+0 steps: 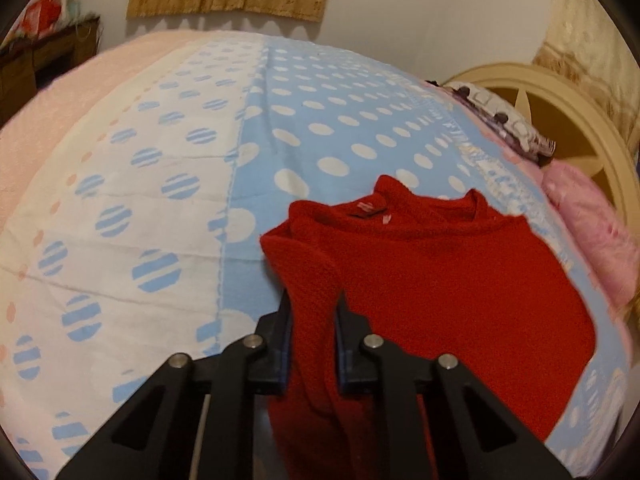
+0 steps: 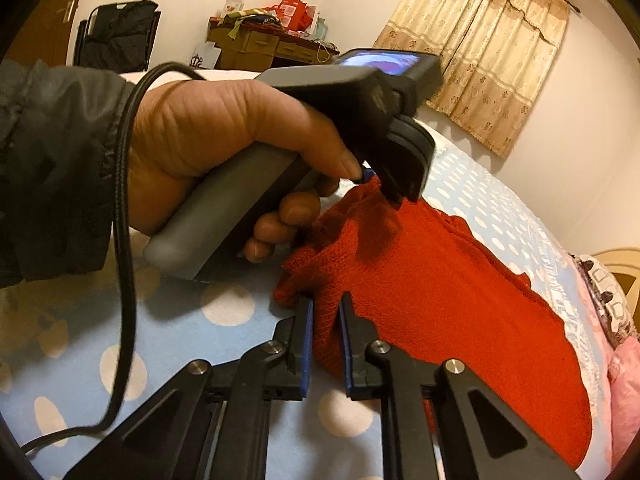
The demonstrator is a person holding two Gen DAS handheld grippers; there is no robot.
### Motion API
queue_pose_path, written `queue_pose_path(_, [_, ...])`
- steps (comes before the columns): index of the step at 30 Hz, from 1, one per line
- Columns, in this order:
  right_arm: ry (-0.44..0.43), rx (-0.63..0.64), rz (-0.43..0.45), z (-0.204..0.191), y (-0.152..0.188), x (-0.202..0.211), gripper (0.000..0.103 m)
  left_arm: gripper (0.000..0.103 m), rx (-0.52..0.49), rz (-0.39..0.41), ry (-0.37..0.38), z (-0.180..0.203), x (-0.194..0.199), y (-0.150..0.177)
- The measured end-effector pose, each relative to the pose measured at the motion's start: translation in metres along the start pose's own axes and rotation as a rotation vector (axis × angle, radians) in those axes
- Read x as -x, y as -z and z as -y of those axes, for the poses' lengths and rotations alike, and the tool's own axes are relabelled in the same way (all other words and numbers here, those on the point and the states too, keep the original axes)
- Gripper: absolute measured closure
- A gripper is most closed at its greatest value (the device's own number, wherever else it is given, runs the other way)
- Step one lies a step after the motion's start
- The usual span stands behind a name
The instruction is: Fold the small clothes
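We hold both jaws clamped on the red sweater [image 1: 440, 280], spread on the bed [image 1: 160, 160]: left gripper [image 1: 314, 300] apparently on a sleeve, right gripper [image 2: 326, 304] at six o'clock, for folding.

No lettering can be read; the neck label [image 1: 367, 209] of the red sweater [image 1: 440, 272] is blurred.

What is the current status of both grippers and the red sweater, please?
Left gripper shut on red sweater. Right gripper shut on its edge. Sweater on dotted bedspread; nothing in the way.
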State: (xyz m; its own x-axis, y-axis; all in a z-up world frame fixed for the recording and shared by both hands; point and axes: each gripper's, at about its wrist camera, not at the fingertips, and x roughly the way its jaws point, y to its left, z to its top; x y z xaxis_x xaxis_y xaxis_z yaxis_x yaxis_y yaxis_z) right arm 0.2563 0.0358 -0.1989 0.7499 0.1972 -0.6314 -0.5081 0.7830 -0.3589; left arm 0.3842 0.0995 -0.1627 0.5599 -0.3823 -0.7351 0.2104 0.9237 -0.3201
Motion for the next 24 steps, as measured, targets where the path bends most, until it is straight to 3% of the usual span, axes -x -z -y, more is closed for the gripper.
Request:
queue_pose_path(4, [-0.024, -0.055, 0.025, 0.02, 0.002, 0.012, 0.094, 0.087, 0.062, -0.006, 0.045, -0.005, 0.003, -0.006])
queue_pose_path(13, [-0.035, -0.196, 0.08, 0.07, 0.013, 0.04, 0.096, 0.089, 0.073, 0.029, 0.121, 0.012, 0.021, -0.022])
queue_pose_path(24, [0.014, -0.284, 0.14, 0.109, 0.032, 0.068, 0.097, 0.089, 0.033, 0.076, 0.175, 0.065, 0.028, -0.043])
